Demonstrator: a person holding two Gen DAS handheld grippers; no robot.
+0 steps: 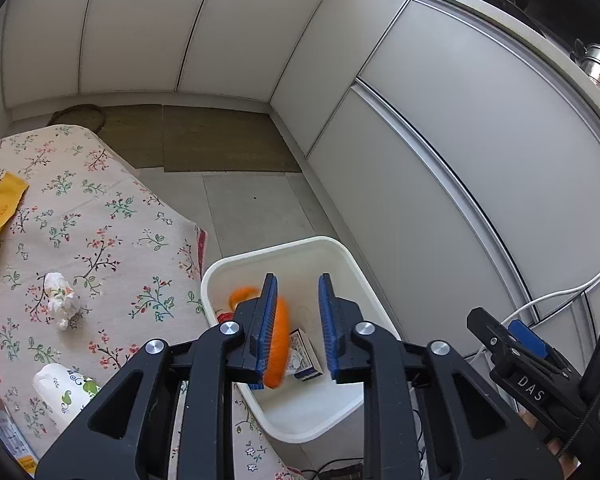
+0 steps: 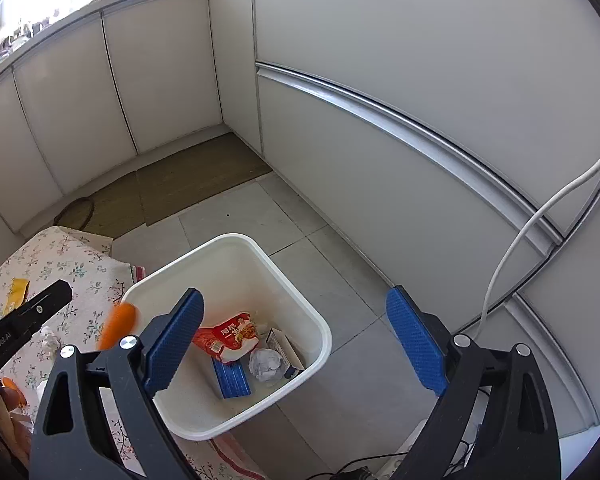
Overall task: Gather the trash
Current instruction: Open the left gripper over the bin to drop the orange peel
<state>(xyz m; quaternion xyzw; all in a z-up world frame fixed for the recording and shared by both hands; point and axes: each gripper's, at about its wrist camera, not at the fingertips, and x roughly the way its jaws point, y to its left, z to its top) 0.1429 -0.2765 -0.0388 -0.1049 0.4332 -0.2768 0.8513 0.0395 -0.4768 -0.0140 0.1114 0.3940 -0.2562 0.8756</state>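
A white bin (image 1: 356, 272) stands on the floor beside the floral-clothed table (image 1: 112, 216). My left gripper (image 1: 298, 284) hangs over it with its jaws a little apart and nothing pressed between the pads. A blurred orange piece (image 1: 278, 348) shows just beside its left finger, also seen blurred at the bin's (image 2: 236, 238) left rim as the orange piece (image 2: 118, 326). My right gripper (image 2: 296, 296) stands wide open above the bin, empty. Inside lie a red noodle packet (image 2: 230, 338), a blue pack (image 2: 232, 378), crumpled white paper (image 2: 264, 364) and a small box (image 2: 284, 346).
On the table lie a yellow packet (image 1: 0, 212), a crumpled tissue (image 1: 62, 298) and a white patterned roll (image 1: 66, 394). White cabinet fronts (image 1: 440, 140) close in behind and to the right. A white cable (image 2: 540, 216) hangs by the cabinets. A brown mat (image 1: 204, 140) covers the far floor.
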